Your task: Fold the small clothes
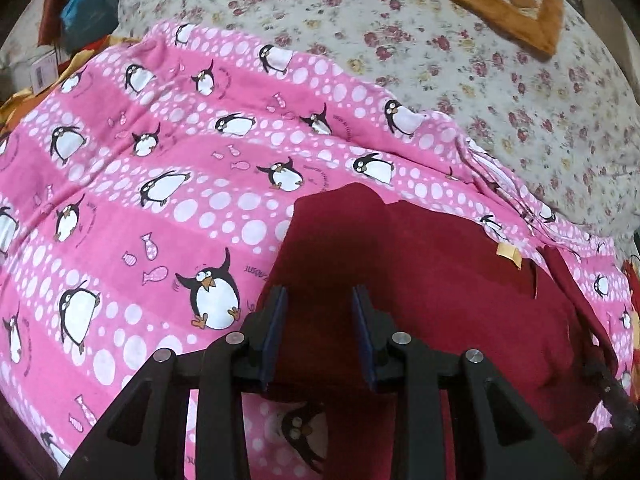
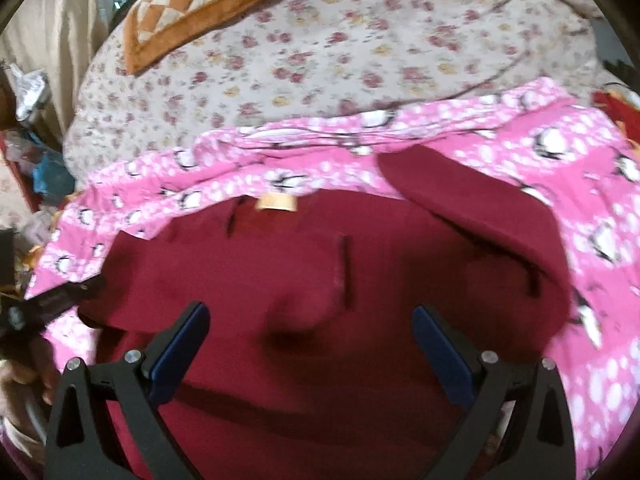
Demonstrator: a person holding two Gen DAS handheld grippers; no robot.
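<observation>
left wrist view: my left gripper (image 1: 320, 312) sits over the maroon garment (image 1: 420, 280), its jaws parted only a little with cloth between them; i cannot tell if they pinch it.
the garment lies on the pink penguin blanket (image 1: 140, 200), tan label (image 2: 277, 202) at its far edge; my right gripper (image 2: 310, 338) hangs wide open above it. beyond the blanket: floral sheet (image 2: 340, 60), orange checkered cushion (image 2: 192, 8).

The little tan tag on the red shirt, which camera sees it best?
The right wrist view: the tan tag faces the camera, near the middle. In the left wrist view the tag is smaller, off to the right and seen at a slant.
</observation>
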